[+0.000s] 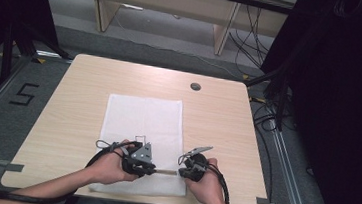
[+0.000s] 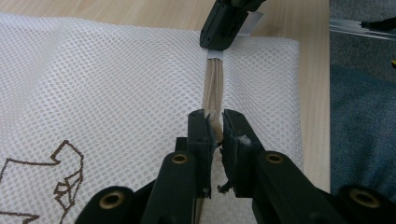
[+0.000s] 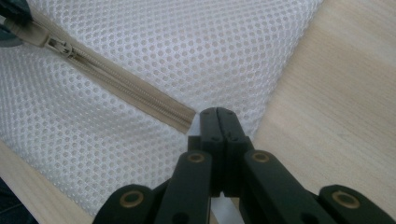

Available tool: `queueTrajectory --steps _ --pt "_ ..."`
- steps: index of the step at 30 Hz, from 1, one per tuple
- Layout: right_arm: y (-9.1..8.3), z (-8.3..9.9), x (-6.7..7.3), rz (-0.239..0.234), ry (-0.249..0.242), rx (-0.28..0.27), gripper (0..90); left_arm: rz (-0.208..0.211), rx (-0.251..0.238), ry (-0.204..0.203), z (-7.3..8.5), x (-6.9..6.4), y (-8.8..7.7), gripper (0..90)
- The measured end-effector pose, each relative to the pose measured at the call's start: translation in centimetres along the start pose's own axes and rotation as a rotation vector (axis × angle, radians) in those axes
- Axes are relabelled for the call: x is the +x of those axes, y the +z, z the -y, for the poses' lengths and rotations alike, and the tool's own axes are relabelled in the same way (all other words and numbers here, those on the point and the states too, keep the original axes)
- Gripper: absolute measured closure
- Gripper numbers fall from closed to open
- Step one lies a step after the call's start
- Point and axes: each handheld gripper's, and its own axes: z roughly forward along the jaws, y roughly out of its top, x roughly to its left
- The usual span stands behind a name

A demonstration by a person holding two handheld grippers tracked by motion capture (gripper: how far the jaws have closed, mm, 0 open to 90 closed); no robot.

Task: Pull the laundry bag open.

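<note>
- A white mesh bag (image 1: 144, 128) lies flat mid-counter (image 1: 73, 106), its beige zipper (image 3: 126, 91) along the edge nearest the person.
- The left tongs (image 2: 214, 129) pinch the zipper slider.
- The right tongs (image 3: 218, 125) are pressed together on the bag's edge just past the zipper's end.
- Likely unzipping: keep that edge anchored taut and draw the slider straight along the zipper.

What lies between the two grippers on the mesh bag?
In the left gripper view, the beige zipper of the white mesh bag runs from the left gripper to the right gripper.
</note>
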Motion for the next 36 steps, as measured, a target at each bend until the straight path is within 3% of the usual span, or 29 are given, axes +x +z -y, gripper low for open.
queueTrajectory --steps 3,7,16,36 --pt "-0.09 0.01 0.18 -0.003 0.021 0.014 90.0 0.001 0.009 0.01 0.06 0.07 -0.15 81.5" --pt "0.0 -0.01 -0.01 0.0 0.003 0.001 90.0 0.005 -0.009 0.001 0.23 0.17 -0.33 81.5" --pt "0.02 0.0 -0.03 0.0 0.002 -0.002 90.0 -0.001 -0.003 0.029 0.22 0.09 -0.51 81.5" --pt "0.01 0.01 -0.01 -0.001 0.009 0.002 90.0 0.003 -0.013 0.022 0.68 0.22 -1.01 81.5"
